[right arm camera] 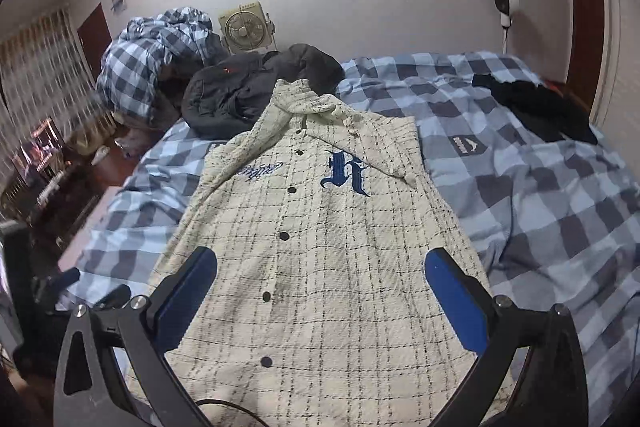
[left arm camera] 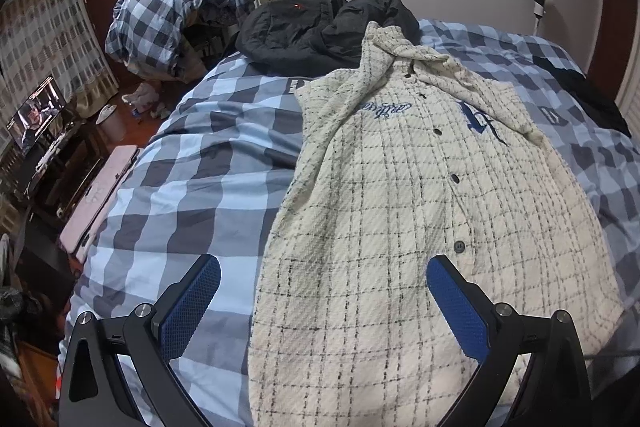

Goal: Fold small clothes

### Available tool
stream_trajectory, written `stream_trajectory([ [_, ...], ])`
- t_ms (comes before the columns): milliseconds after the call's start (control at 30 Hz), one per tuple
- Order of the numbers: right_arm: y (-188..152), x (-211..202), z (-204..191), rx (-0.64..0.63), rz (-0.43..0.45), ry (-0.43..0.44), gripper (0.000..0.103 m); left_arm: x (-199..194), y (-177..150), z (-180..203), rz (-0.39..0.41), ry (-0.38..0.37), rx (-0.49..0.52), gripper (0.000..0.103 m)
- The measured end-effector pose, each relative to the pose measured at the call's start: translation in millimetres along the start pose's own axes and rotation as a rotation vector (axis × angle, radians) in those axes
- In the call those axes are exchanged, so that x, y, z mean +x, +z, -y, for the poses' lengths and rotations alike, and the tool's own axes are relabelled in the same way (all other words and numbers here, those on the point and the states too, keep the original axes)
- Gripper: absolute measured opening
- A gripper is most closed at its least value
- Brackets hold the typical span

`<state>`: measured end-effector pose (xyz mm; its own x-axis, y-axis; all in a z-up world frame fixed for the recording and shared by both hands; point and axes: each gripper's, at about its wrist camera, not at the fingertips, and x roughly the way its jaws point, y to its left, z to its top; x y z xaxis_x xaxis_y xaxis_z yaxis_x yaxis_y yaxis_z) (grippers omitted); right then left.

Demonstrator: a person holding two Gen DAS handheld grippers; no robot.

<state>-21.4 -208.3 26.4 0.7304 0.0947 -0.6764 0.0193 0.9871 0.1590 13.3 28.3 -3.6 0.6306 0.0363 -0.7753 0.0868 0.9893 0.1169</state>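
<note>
Jacket [left arm camera: 420, 227]: cream checked, flat on bed [left arm camera: 192, 163], sleeves apparently folded in | left claw [left arm camera: 323, 281]: spread wide, empty | right claw [right arm camera: 321, 273]: spread wide, empty

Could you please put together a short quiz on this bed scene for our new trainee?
1. True or false: the left tongs are clamped on the cream checked jacket.
2. Which lies beyond the jacket's hood? A) dark padded coat B) pillow C) towel
3. What blue letter is embroidered on the jacket's chest?

Key: 1 false, both the left and the right tongs stand open; 2 A; 3 the letter h.
</note>
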Motion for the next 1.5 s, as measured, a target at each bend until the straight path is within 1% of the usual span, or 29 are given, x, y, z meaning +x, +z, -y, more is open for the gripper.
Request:
stream_trajectory([
  [33,3.5,3.0,3.3,-0.001,-0.012,-0.003,0.102,0.1,-0.4,-0.4,-0.001,-0.001,-0.001,0.103],
  [167,4.2,13.6,10.1,0.033,-0.113,0.038,0.102,0.5,-0.7,-1.8,0.001,0.005,-0.001,0.103],
  [200,4.9,14.5,11.6,0.037,-0.129,0.029,0.102,0.7,-1.0,-2.2,0.001,0.006,-0.001,0.103],
  [233,5.6,13.2,10.6,0.031,-0.123,0.018,0.102,0.9,-1.1,-2.5,0.000,0.008,-0.002,0.103],
  [267,5.3,10.1,8.0,0.021,-0.105,-0.002,0.102,1.2,-1.1,-2.8,-0.001,0.009,-0.002,0.103],
  [300,6.3,5.3,7.0,0.012,-0.064,-0.048,0.102,1.4,-0.8,-2.9,-0.002,0.008,-0.003,0.103],
  [333,7.2,2.6,6.2,0.013,-0.043,-0.072,0.102,1.8,-0.7,-3.4,-0.003,0.008,-0.005,0.103],
  [367,8.1,-2.1,6.8,0.023,-0.006,-0.102,0.102,2.0,-0.7,-4.1,-0.002,0.009,-0.007,0.103],
  [400,9.3,-8.2,9.1,0.044,0.034,-0.151,0.102,1.9,-0.3,-4.5,-0.002,0.010,-0.008,0.103],
  [433,11.7,-10.0,10.0,0.059,0.043,-0.184,0.102,1.4,-0.1,-4.6,-0.001,0.012,-0.009,0.103],
  [500,14.6,-15.1,18.7,0.126,0.056,-0.286,0.102,1.4,0.0,-5.2,-0.002,0.014,-0.010,0.103],
  [533,14.6,-16.0,20.4,0.137,0.050,-0.311,0.102,1.6,0.0,-5.3,-0.004,0.011,-0.010,0.103],
  [600,15.3,-15.3,28.2,0.153,0.000,-0.358,0.102,2.0,-0.1,-4.2,-0.009,0.001,-0.007,0.103],
  [700,18.3,4.6,31.7,0.121,-0.176,-0.278,0.102,3.7,-1.3,0.5,-0.025,-0.024,0.010,0.103],
  [767,15.2,18.0,28.7,0.087,-0.256,-0.240,0.101,5.5,-2.5,3.7,-0.041,-0.041,0.018,0.103],
  [800,11.8,20.9,26.7,0.075,-0.266,-0.237,0.098,6.2,-3.0,4.9,-0.048,-0.050,0.019,0.103],
  [900,5.1,15.7,22.5,0.071,-0.247,-0.247,0.096,7.4,-3.7,5.7,-0.061,-0.066,0.015,0.103],
  [967,5.8,10.4,21.6,0.107,-0.242,-0.207,0.096,7.9,-3.8,3.9,-0.065,-0.067,0.008,0.103],
  [1067,7.1,8.0,23.3,0.166,-0.264,-0.111,0.096,8.8,-4.2,1.1,-0.069,-0.056,-0.001,0.103],
  [1200,2.1,7.4,19.2,0.166,-0.273,-0.113,0.096,8.6,-4.6,0.3,-0.059,-0.031,0.003,0.103],
  [1233,2.3,8.3,19.6,0.168,-0.276,-0.103,0.096,7.7,-4.7,0.6,-0.052,-0.022,0.007,0.103],
  [1300,0.2,5.9,24.3,0.207,-0.266,-0.053,0.096,6.7,-4.4,-0.2,-0.043,-0.009,0.012,0.103],
  [1400,-2.3,0.0,30.5,0.279,-0.219,-0.068,0.096,5.2,-4.1,-3.7,-0.033,0.010,0.009,0.103],
  [1467,-3.8,-0.7,32.1,0.302,-0.219,-0.077,0.096,4.8,-4.0,-7.6,-0.033,0.010,-0.004,0.103],
  [1500,-6.0,0.6,31.7,0.312,-0.236,-0.071,0.096,4.5,-4.0,-8.7,-0.032,0.012,-0.007,0.103],
])
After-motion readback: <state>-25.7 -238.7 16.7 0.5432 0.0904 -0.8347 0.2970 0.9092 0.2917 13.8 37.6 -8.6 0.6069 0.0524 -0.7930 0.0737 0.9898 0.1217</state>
